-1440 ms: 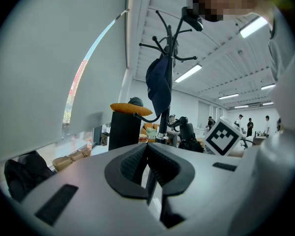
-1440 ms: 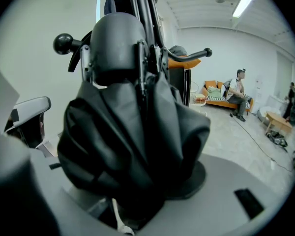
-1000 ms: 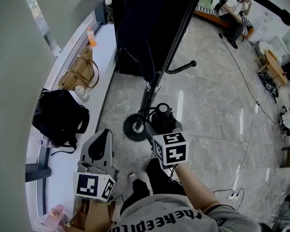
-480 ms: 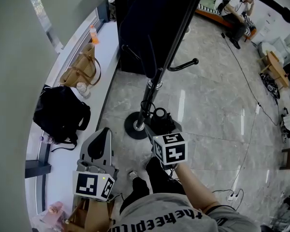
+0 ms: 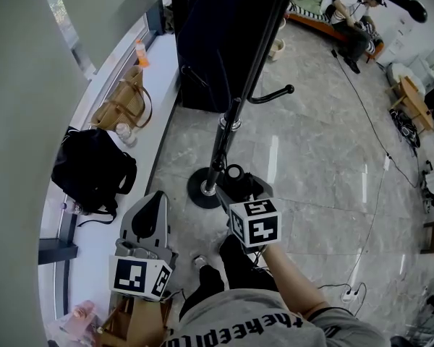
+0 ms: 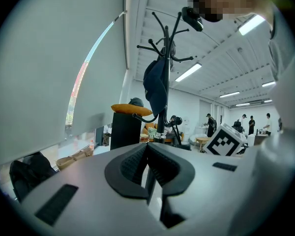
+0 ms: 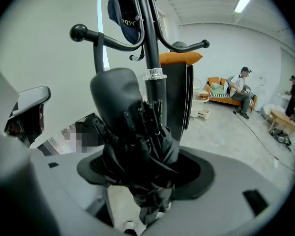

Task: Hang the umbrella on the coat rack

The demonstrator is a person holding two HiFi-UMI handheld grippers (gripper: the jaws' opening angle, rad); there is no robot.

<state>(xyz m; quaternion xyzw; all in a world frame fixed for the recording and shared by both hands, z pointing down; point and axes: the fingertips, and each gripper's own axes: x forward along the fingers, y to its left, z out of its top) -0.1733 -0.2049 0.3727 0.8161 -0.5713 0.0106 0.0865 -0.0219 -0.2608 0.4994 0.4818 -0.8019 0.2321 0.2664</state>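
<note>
Opening hand-held gripper [image 7: 145, 170] around umbrella [image 7: 125, 107]

Bright daylight, ceiling strips [image 6: 189, 73] — floor [image 5: 318, 172] glare, fisheye-warped edges.

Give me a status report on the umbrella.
Left gripper shut, empty. Right gripper jaws opening, folded umbrella between them, by the coat rack. Cap hangs higher up the rack.

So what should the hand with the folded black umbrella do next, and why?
Probably ease the right gripper slowly straight back. Its jaws are opening around the folded black umbrella, which stands close beside the black metal coat rack's pole, just below a ball-tipped hook. Whether it hangs from a hook isn't visible, so watch that it doesn't drop.
</note>
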